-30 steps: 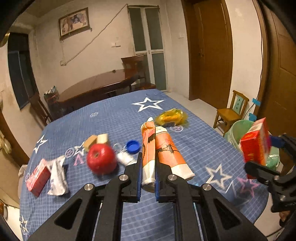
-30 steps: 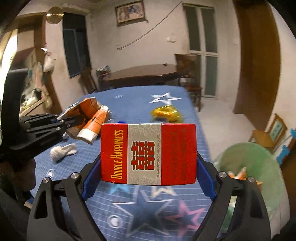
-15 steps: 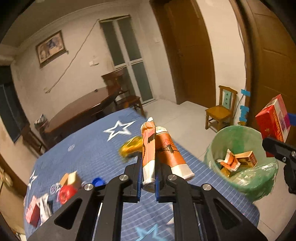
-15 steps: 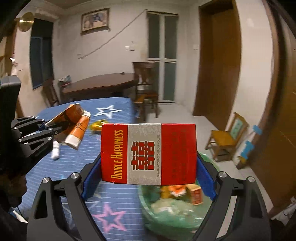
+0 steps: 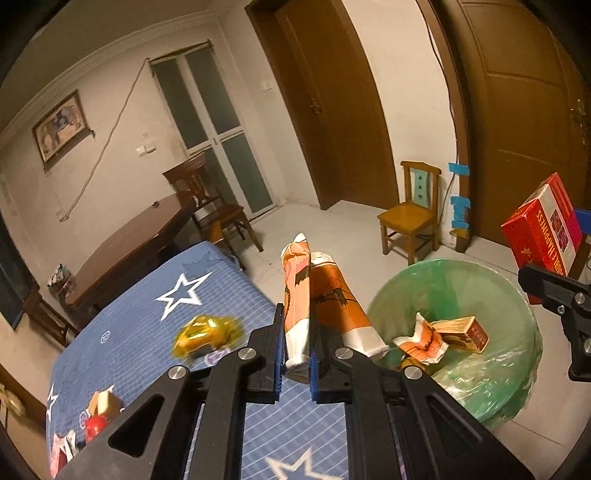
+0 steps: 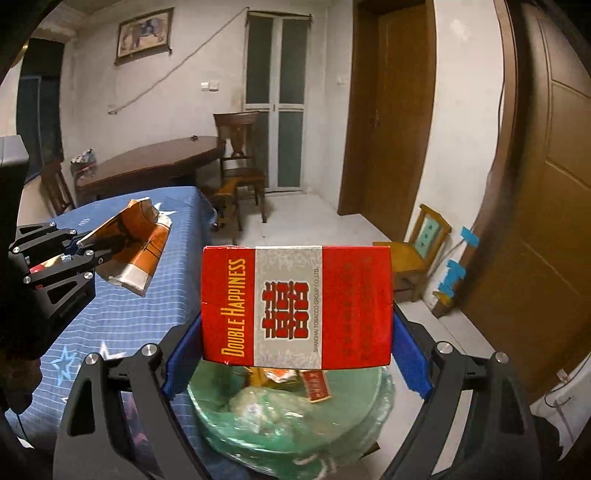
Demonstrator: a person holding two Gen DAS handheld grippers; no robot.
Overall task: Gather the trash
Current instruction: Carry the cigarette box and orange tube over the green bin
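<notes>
Above the green plastic-lined trash bin (image 6: 288,417), my right gripper (image 6: 297,354) clamps a red cardboard cigarette box (image 6: 296,307), while beside it my left gripper (image 5: 297,345) pinches a crumpled orange-and-white paper wrapper (image 5: 325,306).

You face whitewashed walls with a framed picture (image 6: 144,35), glazed double doors (image 6: 277,99), brown wooden doors (image 5: 343,110), a dark dining table (image 6: 147,162) (chairs beside) and pale tiled floor (image 5: 332,229).

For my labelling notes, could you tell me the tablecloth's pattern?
Blue tablecloth with thin white lines and stars; clearest in the left wrist view.
</notes>
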